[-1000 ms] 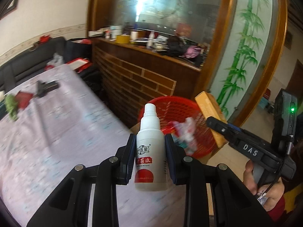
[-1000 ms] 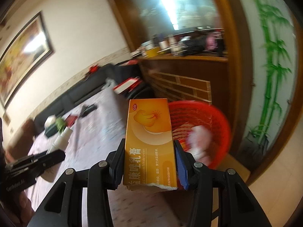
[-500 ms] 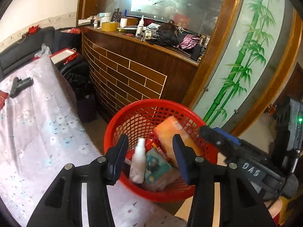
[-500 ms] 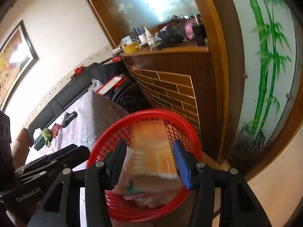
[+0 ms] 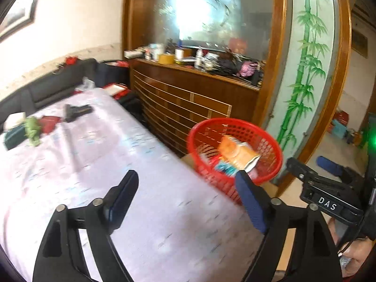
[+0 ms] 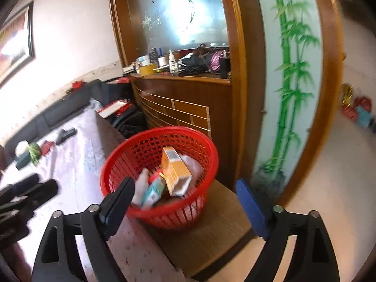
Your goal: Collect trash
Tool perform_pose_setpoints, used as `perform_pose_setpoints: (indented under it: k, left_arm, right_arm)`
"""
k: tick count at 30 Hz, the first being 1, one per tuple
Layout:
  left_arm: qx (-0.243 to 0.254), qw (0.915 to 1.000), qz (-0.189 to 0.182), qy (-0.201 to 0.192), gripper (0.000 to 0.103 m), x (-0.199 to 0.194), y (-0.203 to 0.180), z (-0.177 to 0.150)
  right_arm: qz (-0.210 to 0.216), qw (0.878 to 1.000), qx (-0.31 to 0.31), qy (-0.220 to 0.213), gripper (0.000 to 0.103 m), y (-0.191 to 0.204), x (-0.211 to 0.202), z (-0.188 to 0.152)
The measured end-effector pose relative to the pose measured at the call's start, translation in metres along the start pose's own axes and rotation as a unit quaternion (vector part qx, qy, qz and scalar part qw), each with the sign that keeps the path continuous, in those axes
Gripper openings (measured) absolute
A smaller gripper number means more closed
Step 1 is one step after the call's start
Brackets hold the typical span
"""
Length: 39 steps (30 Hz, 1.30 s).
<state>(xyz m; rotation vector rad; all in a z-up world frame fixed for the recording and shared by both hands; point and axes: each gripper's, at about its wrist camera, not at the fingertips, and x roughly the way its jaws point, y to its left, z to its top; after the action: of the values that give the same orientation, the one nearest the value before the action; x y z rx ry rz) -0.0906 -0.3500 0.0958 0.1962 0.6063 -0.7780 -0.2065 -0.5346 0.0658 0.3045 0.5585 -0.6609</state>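
Both grippers, left [image 5: 188, 202] & right [image 6: 185, 208], held wide, empty; orange box [image 6: 175, 171] in red basket [image 6: 206, 145]: light, stiff cardboard, best gripped across flat sides.

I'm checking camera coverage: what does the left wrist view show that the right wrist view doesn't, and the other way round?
Only the left wrist view shows the right claw's body with its DAS label and a green indicator light.

Only the right wrist view shows the wooden stand that the red basket sits on, and the open end of the orange box in the basket.

Both show the basket with the box, the cloth-covered table, the cluttered wooden counter, the bamboo panel, and open, empty claws.
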Motion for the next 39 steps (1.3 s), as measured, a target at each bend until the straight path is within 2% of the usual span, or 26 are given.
perform_pose_setpoints:
  k: [3, 6, 10, 16, 24, 33, 39]
  left_arm:
    - [-0.006, 0.9995, 0.028, -0.011, 0.094, -0.025, 0.013, -0.023]
    - [-0.013, 0.9980, 0.058, -0.020, 0.095, -0.049, 0.022, -0.048]
    - [0.000, 0.9936, 0.108, -0.035, 0.099, -0.072, 0.025, -0.074]
    - [-0.010, 0.9885, 0.144, -0.045, 0.101, -0.097, 0.033, -0.104]
    - [0.021, 0.9788, 0.191, -0.072, 0.103, -0.104, 0.033, -0.115]
    - [0.026, 0.9783, 0.193, -0.072, 0.103, -0.103, 0.029, -0.118]
    - [0.038, 0.9686, 0.236, -0.070, 0.103, -0.100, 0.028, -0.118]
  right_arm:
    - [-0.021, 1.000, -0.016, -0.012, 0.095, 0.013, -0.019, -0.020]
    - [-0.040, 0.999, -0.023, -0.029, 0.095, 0.023, -0.035, -0.038]
    - [-0.039, 0.998, -0.024, -0.043, 0.095, 0.032, -0.055, -0.061]
    - [-0.039, 0.997, -0.042, -0.055, 0.096, 0.043, -0.068, -0.069]
    - [-0.035, 0.996, -0.052, -0.057, 0.096, 0.060, -0.068, -0.075]
    - [-0.032, 0.996, -0.068, -0.053, 0.096, 0.067, -0.066, -0.079]
    - [-0.030, 0.996, -0.068, -0.051, 0.096, 0.067, -0.066, -0.079]
